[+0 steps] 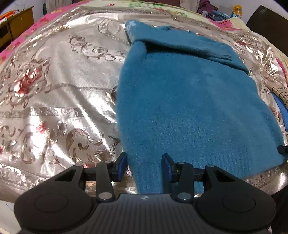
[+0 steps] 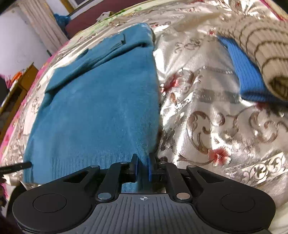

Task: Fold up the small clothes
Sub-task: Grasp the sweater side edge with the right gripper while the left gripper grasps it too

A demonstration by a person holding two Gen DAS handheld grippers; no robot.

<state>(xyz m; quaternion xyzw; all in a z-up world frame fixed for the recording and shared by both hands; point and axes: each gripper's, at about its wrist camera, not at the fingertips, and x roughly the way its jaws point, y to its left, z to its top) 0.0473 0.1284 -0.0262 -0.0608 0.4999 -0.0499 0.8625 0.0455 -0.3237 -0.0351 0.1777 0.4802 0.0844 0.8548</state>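
Observation:
A fuzzy teal sweater (image 1: 189, 100) lies flat on a shiny floral bedspread (image 1: 59, 86), a sleeve folded across its far end. My left gripper (image 1: 144, 167) is open, its blue-padded jaws straddling the sweater's near left hem corner without closing on it. In the right wrist view the sweater (image 2: 100, 100) fills the left half. My right gripper (image 2: 143, 168) is shut on the sweater's near right hem corner, the cloth pinched between the pads. The left gripper's finger tip (image 2: 19, 165) shows at the sweater's far hem corner in the right wrist view.
A beige striped knit (image 2: 257, 46) lies on a bright blue ribbed garment (image 2: 244, 72) to the right on the bedspread (image 2: 216, 111). A wooden cabinet (image 1: 18, 23) stands off the bed's far left. More clutter (image 1: 221, 12) sits at the far right end.

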